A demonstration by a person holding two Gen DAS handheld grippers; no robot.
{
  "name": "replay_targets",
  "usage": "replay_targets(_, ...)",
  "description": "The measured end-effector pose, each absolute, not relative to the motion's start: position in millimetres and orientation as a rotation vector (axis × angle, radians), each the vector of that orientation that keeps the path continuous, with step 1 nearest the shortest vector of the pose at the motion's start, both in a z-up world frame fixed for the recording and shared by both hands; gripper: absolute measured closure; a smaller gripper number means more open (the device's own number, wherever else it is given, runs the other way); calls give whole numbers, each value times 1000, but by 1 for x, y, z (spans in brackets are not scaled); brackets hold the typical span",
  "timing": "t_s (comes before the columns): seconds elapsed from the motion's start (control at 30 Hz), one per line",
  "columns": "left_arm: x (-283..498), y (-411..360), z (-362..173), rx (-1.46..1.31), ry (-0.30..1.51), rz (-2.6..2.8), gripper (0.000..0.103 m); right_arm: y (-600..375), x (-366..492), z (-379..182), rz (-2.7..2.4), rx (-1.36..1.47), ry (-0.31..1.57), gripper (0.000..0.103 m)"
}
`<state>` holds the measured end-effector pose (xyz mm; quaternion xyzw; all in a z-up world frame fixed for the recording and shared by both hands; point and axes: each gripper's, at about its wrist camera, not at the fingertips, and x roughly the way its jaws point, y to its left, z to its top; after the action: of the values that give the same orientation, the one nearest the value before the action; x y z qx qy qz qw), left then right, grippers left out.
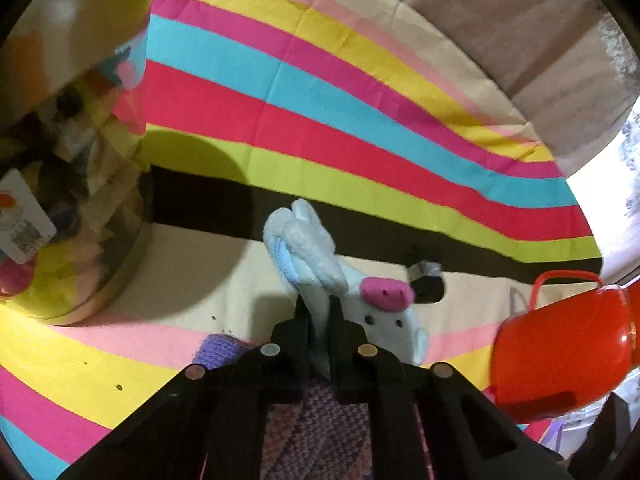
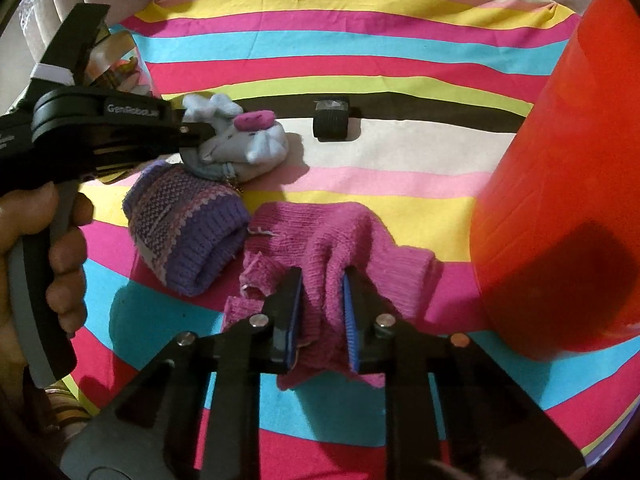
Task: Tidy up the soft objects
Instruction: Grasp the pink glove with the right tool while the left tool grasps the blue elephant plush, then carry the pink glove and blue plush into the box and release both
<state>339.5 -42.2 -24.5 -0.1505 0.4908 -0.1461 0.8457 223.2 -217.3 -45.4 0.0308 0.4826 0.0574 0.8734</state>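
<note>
A pale blue plush toy with a pink snout lies on the striped cloth. My left gripper is shut on its lower edge. From the right wrist view that same left gripper pinches the plush toy from the left, held by a person's hand. A purple knitted hat lies just in front of the toy. My right gripper is shut on a bunched fold of the pink knitted garment, its blue pads pressing the fabric.
A red plastic bucket stands close on the right, also seen as the bucket with its handle up. A small black roll sits on the dark stripe. A round tub of mixed items stands at the left.
</note>
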Motion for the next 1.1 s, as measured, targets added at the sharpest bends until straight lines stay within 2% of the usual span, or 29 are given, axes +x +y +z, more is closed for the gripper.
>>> replay_targets(0.67, 279, -14, 31, -448, 887, -369, 96, -224, 187, -15, 161, 97, 926, 85)
replay_targets(1.1, 223, -25, 56, -475, 858, -465, 96, -244, 145, 11, 147, 142, 871, 85)
